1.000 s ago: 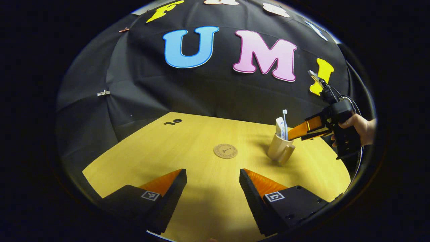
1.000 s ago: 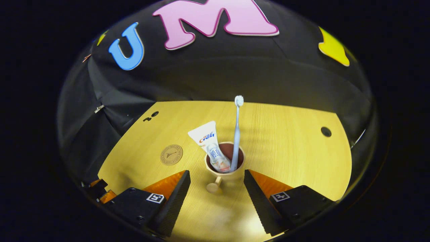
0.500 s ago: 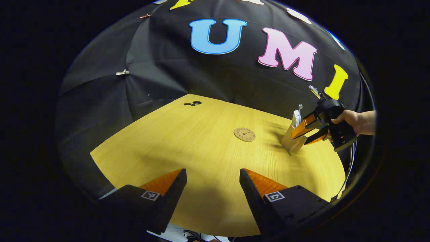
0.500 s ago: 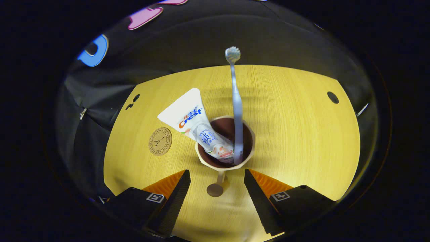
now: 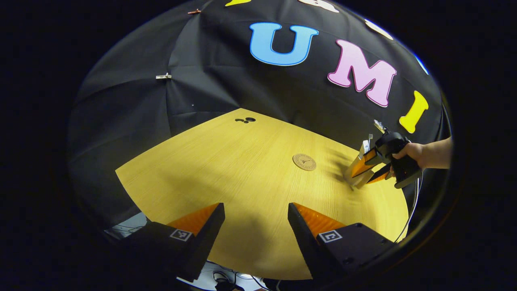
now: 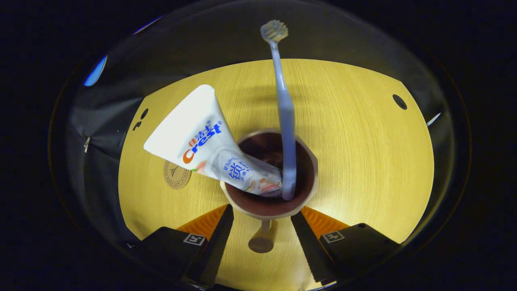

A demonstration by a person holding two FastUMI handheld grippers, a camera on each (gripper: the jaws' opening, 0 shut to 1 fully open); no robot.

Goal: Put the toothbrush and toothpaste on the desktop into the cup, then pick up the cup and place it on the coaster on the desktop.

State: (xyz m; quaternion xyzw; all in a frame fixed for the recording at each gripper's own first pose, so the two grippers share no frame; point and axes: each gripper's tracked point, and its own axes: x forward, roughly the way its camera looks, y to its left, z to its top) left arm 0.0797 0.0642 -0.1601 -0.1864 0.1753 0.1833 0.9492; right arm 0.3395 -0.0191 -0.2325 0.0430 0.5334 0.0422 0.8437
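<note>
Cup [image 6: 270, 204] between right gripper [image 6: 261, 234] fingers, contact unclear | left gripper [image 5: 256, 226] spread, empty

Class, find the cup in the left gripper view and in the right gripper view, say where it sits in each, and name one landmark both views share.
Left gripper view: the cup is small, far right on the table, at the right gripper.
Right gripper view: the cup is large, low centre, its handle between that gripper's fingers.
Shared landmark: the round coaster, to the cup's left in both.
</note>
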